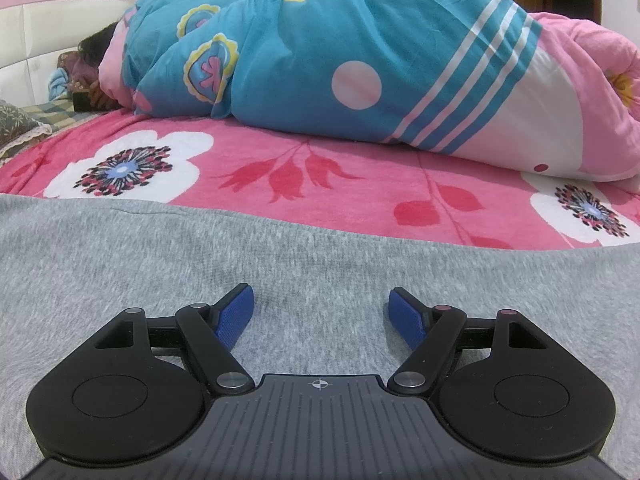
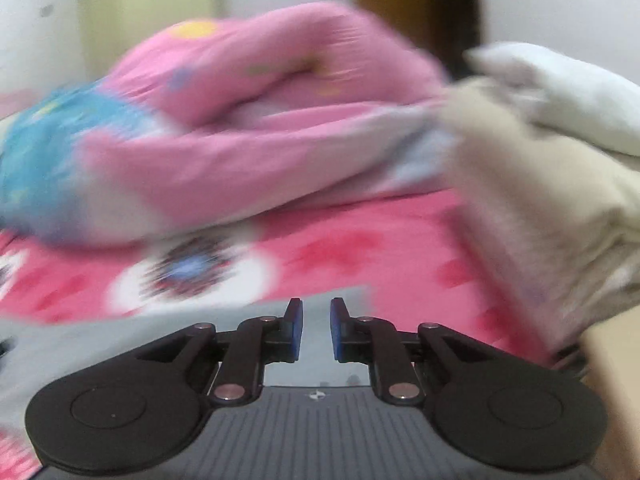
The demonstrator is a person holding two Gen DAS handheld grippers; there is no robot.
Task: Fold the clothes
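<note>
A grey knit garment lies flat on the pink flowered bed sheet and fills the near part of the left wrist view. Just above it my left gripper stands open, its blue pads wide apart with only the cloth below them. The right wrist view is blurred. There my right gripper shows a narrow gap between its blue pads, and nothing is pinched in the gap. It hangs over the edge of the grey garment, where the cloth meets the sheet.
A rolled blue and pink quilt lies across the far side of the bed, with a person's dark hair at its left end. In the right wrist view the quilt sits ahead, with a beige cloth heap at right.
</note>
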